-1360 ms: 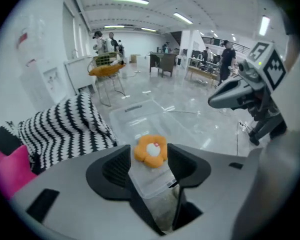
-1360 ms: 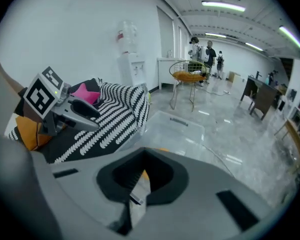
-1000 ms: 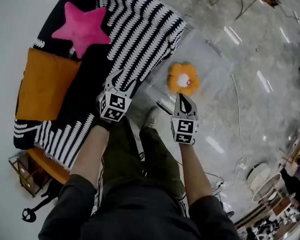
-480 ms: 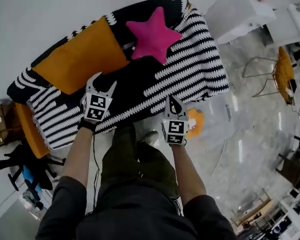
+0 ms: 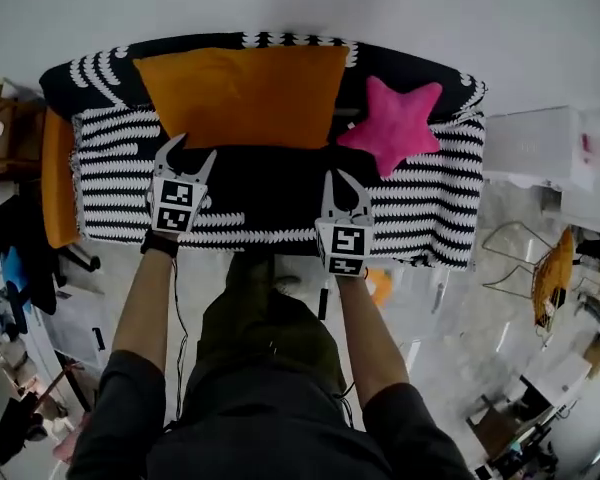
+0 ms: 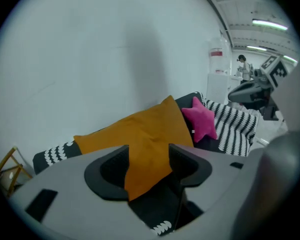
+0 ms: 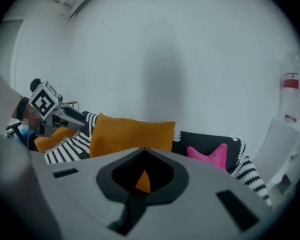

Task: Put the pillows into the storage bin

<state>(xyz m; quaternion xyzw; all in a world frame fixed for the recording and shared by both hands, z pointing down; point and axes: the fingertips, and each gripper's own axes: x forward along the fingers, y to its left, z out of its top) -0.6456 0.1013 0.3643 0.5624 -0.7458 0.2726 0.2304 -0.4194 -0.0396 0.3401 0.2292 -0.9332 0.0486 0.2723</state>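
A long sofa (image 5: 110,190) under a black throw with white stripes runs across the top of the head view, set against a pale wall, with a white cabinet (image 5: 535,148) off its right end. A big orange pillow (image 5: 242,93) leans upright against the sofa's back, left of the middle, its lower edge on the seat. A pink star pillow (image 5: 395,123) stands against the back near the right end, just beside the orange one but apart from it. Neither pillow is held. Below the sofa's front edge a small orange patch (image 5: 380,286) shows on the floor just right of the right forearm; whether a bin surrounds it cannot be told. The left gripper (image 5: 190,150) hangs over the left half of the seat with its jaws standing well apart; nothing is gripped between them, and the orange pillow shows beyond the gap, further back. The right gripper (image 5: 347,190) hangs over the seat's front edge right of the middle, jaws closed together on nothing, pointing toward the sofa's back
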